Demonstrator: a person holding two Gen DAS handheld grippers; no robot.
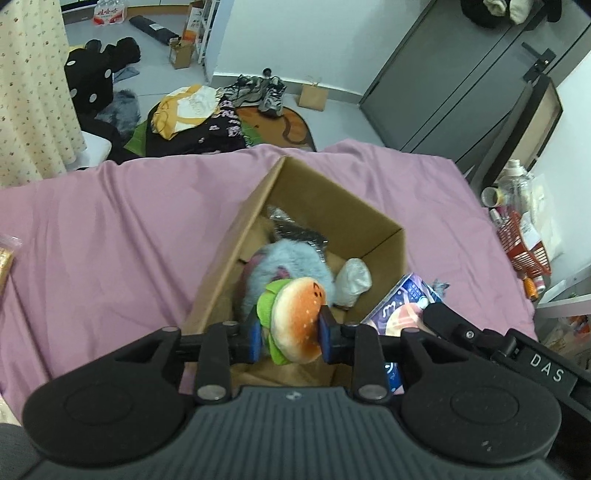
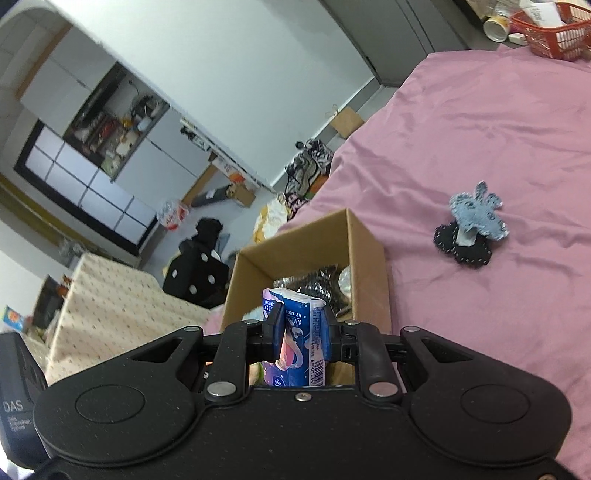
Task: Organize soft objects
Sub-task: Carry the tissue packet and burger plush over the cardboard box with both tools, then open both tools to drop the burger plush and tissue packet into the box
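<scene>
A burger plush [image 1: 295,319], with an orange-brown bun and a green felt lettuce frill, is clamped between the blue pads [image 1: 254,339] of the left gripper [image 1: 290,338], which holds it over the near edge of an open cardboard box [image 1: 332,206]. Directly behind the burger, inside the box, lies a fluffy pale-blue plush [image 1: 291,264]; beside it sits a crumpled white bag [image 1: 352,278], and farther back a dark shiny packet [image 1: 295,230] rests against the inner wall.

The right gripper [image 2: 301,334] is closed on a blue tissue pack [image 2: 299,336] printed with a pink figure and a barcode, its fingers pressing the pack from both sides. It hangs just at the near side of the same cardboard box [image 2: 362,236], and in the left wrist view that pack [image 1: 402,306] shows just outside the box's right wall.

The box stands on a pink bedsheet [image 1: 110,229] that covers the bed. Well apart from the box, out on the sheet to the right, lies a small denim-blue fabric toy [image 2: 476,216] on top of a black heart-shaped fabric piece [image 2: 463,249]. Past the bed's far corner a red plastic basket [image 2: 557,31] holds assorted items, and on the floor beyond the bed lie clothes, shoes [image 1: 267,90] and a brown paper bag [image 1: 313,96].
</scene>
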